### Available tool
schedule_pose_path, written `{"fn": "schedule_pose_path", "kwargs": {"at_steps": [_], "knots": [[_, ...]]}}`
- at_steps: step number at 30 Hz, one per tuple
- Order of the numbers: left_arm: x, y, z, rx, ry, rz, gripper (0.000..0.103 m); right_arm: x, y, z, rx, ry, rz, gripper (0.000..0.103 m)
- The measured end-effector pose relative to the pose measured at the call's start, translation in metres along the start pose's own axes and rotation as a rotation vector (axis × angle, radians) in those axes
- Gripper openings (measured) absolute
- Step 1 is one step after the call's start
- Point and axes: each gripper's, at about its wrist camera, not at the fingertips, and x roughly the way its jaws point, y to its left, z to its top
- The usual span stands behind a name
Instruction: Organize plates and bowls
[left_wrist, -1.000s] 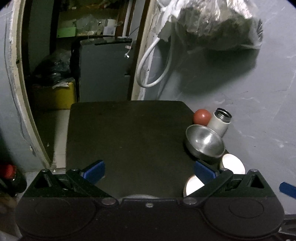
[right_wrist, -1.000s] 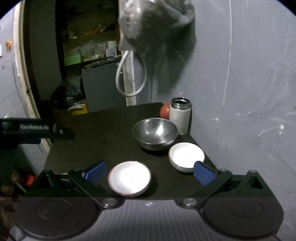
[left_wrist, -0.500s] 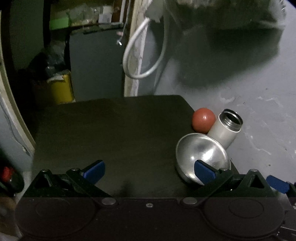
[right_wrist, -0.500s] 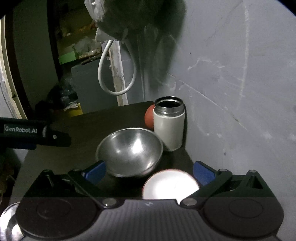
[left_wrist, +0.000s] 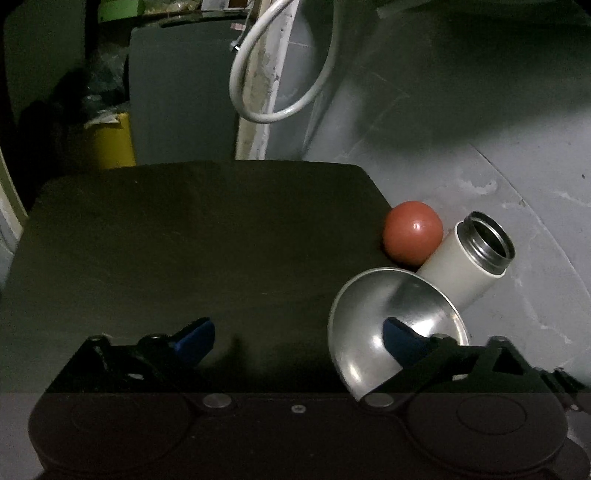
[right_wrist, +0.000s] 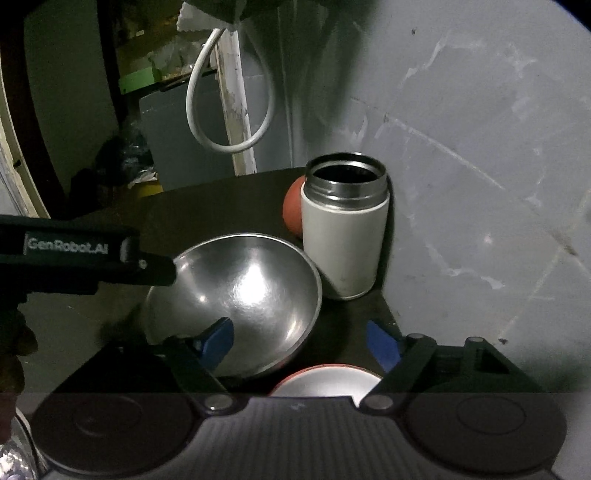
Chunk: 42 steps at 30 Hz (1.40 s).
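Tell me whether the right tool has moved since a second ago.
Yes. The right tool moved forward toward the flask, which looms larger; the steel bowl is now close.

The left half and the far left corner of the counter (left_wrist: 177, 240) are left bare, so free passage is given there. The right edge, along the wall (left_wrist: 480, 147), is crowded: a steel bowl (left_wrist: 373, 317), a white flask (left_wrist: 469, 266) and a red ball (left_wrist: 412, 232) are set close together. A white bowl (right_wrist: 328, 382) is found at the near edge.
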Motion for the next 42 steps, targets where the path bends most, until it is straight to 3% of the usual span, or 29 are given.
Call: {"fn": "schedule_pose_path", "kwargs": {"at_steps": [5, 10, 14, 18, 22, 24, 29, 35, 42], "knots": [[0.015, -0.001, 0.0, -0.029, 0.04, -0.036, 0.085, 0.009, -0.002, 0.001, 0.01, 0.013, 0.009, 0.08], [0.026, -0.005, -0.002, -0.042, 0.07, -0.043, 0.072, 0.016, -0.004, 0.001, 0.017, 0.024, 0.016, 0.067], [0.031, -0.005, -0.003, -0.053, 0.085, -0.053, 0.049, 0.018, -0.005, 0.002, 0.025, 0.035, 0.035, 0.061], [0.035, -0.006, -0.004, -0.047, 0.102, -0.081, 0.038, 0.022, -0.011, 0.0, 0.067, 0.054, 0.078, 0.061], [0.037, -0.009, -0.005, -0.026, 0.109, -0.085, 0.028, 0.025, -0.01, 0.001, 0.069, 0.057, 0.084, 0.044], [0.038, -0.009, -0.006, -0.027, 0.113, -0.084, 0.019, 0.026, -0.009, 0.002, 0.069, 0.059, 0.082, 0.041], [0.036, -0.012, -0.008, -0.017, 0.109, -0.059, 0.016, 0.027, -0.009, 0.002, 0.065, 0.052, 0.071, 0.026], [0.02, -0.01, -0.008, -0.022, 0.07, -0.04, 0.016, 0.011, -0.004, 0.001, 0.064, 0.015, 0.099, 0.025], [-0.027, -0.01, -0.011, 0.0, -0.016, -0.042, 0.016, -0.029, 0.007, 0.002, 0.052, -0.053, 0.112, 0.025]]}}
